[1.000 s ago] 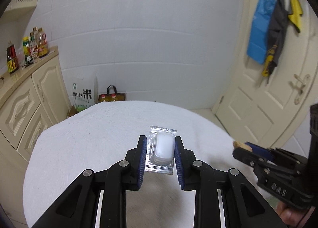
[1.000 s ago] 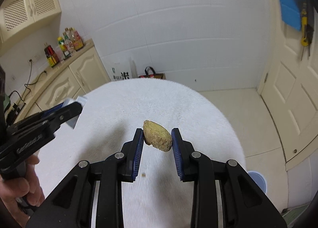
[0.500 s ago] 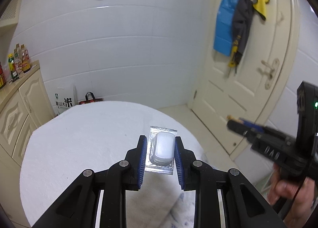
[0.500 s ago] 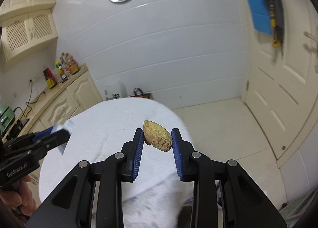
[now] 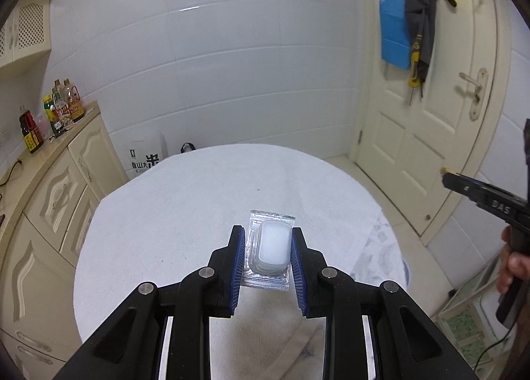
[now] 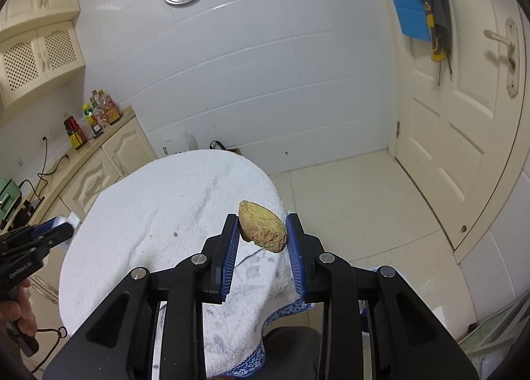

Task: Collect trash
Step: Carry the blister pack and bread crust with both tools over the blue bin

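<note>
Both swung doorward: left hand-held gripper (image 5: 268, 256) clamps blister pack (image 5: 270, 254) (right (image 6: 262, 236), husk (image 6: 263, 226))

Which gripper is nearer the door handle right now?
Right. The right gripper is out past the table's edge toward the door handle; the left gripper is above the table.

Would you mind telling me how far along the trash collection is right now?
Done: both pieces are picked up. In hand: the left gripper is shut on the clear packet, the right gripper on the brown lump. Left: binning both, though no bin is identifiable, plus a small crumb on the towel.
</note>
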The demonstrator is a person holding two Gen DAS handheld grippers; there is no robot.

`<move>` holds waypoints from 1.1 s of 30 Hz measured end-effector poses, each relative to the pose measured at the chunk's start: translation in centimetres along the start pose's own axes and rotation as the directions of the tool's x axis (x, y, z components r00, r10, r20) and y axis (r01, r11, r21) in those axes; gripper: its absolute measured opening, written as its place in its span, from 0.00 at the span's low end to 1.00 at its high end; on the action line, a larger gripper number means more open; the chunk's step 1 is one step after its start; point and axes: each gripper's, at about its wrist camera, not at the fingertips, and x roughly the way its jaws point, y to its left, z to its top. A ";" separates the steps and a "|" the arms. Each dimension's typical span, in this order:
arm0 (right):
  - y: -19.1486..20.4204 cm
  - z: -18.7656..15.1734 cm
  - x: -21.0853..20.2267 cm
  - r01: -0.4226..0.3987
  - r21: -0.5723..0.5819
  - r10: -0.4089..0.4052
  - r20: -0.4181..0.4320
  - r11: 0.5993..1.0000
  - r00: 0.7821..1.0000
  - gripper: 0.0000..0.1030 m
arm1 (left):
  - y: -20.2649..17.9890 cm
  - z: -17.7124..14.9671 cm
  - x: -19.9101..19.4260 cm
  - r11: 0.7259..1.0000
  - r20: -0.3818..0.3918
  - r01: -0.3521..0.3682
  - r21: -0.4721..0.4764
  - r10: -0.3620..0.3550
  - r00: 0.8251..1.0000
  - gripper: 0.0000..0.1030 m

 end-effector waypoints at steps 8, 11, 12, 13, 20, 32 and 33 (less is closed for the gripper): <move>-1.5 -0.5 -1.0 0.003 0.015 -0.003 0.014 1.000 1.000 0.28 | -1.5 2.5 -6.3 0.997 0.041 0.081 0.010 -0.081 0.996 0.22; -2.3 -0.8 -1.4 0.018 0.029 -0.019 0.016 0.999 1.000 0.28 | -2.9 3.2 -6.7 0.992 0.059 0.121 0.036 -0.123 0.991 0.22; -2.7 -0.9 -1.6 0.024 0.035 -0.024 0.016 0.999 1.000 0.28 | -3.4 3.1 -6.6 0.990 0.063 0.135 0.048 -0.138 0.988 0.22; -3.3 -1.0 -1.8 0.034 0.040 -0.035 0.016 0.999 0.999 0.28 | -3.9 3.2 -6.5 0.987 0.069 0.146 0.062 -0.150 0.986 0.22; -7.4 -1.3 -3.1 0.118 0.092 -0.120 0.010 0.989 0.993 0.28 | -8.9 4.3 -3.7 0.950 0.049 0.281 0.139 -0.290 0.956 0.22; -16.6 -2.2 -2.4 0.259 0.215 -0.252 -0.062 0.942 0.966 0.28 | -17.1 5.9 4.5 0.865 -0.088 0.456 0.209 -0.448 0.890 0.22; -17.3 -2.3 -2.1 0.264 0.224 -0.254 -0.070 0.938 0.965 0.28 | -17.6 5.7 5.0 0.860 -0.101 0.466 0.211 -0.455 0.885 0.22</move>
